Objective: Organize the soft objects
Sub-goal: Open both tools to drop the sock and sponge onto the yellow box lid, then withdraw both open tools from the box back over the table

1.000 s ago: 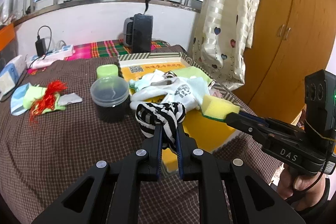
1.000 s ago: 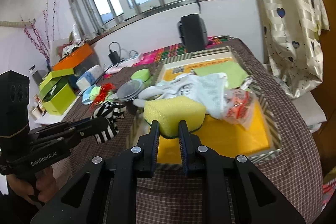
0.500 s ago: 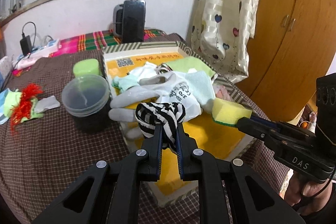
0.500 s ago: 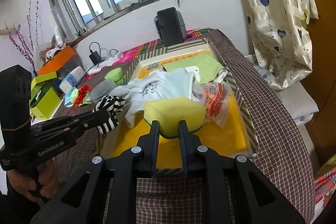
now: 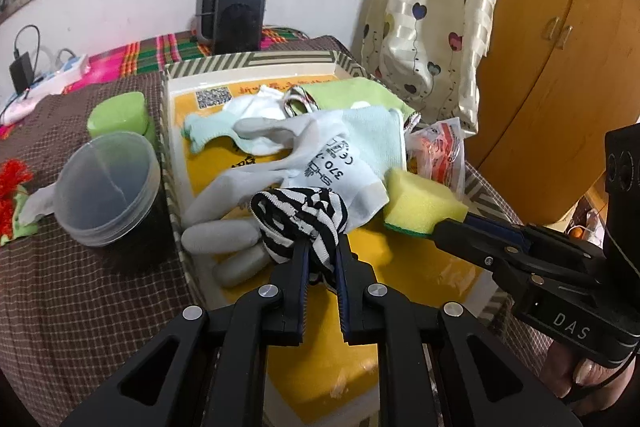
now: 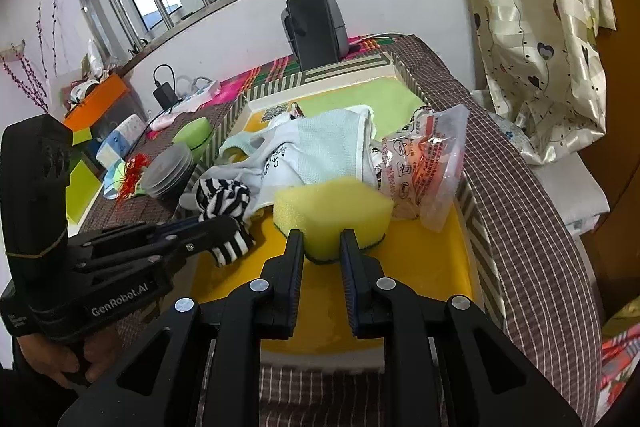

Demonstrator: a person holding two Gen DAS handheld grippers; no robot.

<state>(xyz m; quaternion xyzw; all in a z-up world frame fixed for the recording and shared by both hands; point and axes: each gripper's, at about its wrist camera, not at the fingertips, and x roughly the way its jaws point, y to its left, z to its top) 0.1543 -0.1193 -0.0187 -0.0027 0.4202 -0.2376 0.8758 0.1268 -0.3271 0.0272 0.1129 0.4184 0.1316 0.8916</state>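
My left gripper [image 5: 321, 251] is shut on a black-and-white striped sock [image 5: 300, 215] and holds it over the near part of the yellow-floored tray [image 5: 416, 259]. My right gripper [image 6: 321, 241] is shut on a yellow sponge [image 6: 332, 211] and holds it over the same tray [image 6: 424, 263], just right of the sock [image 6: 222, 195]. A white work glove [image 5: 280, 179], pale green socks [image 5: 360, 131], a green cloth [image 5: 352, 93] and a plastic packet [image 6: 424, 163] lie in the tray.
A lidded dark tub [image 5: 106, 187] and a green container [image 5: 118, 113] stand left of the tray. A red tassel on cloth [image 5: 14, 187] lies far left. A black heater [image 5: 236, 13] stands behind the tray. A curtain [image 5: 436, 7] and wooden cabinet [image 5: 560, 39] are at right.
Both grippers have moved forward and over the tray, carrying the sock and the sponge. The tray and its contents now sit closer beneath them.
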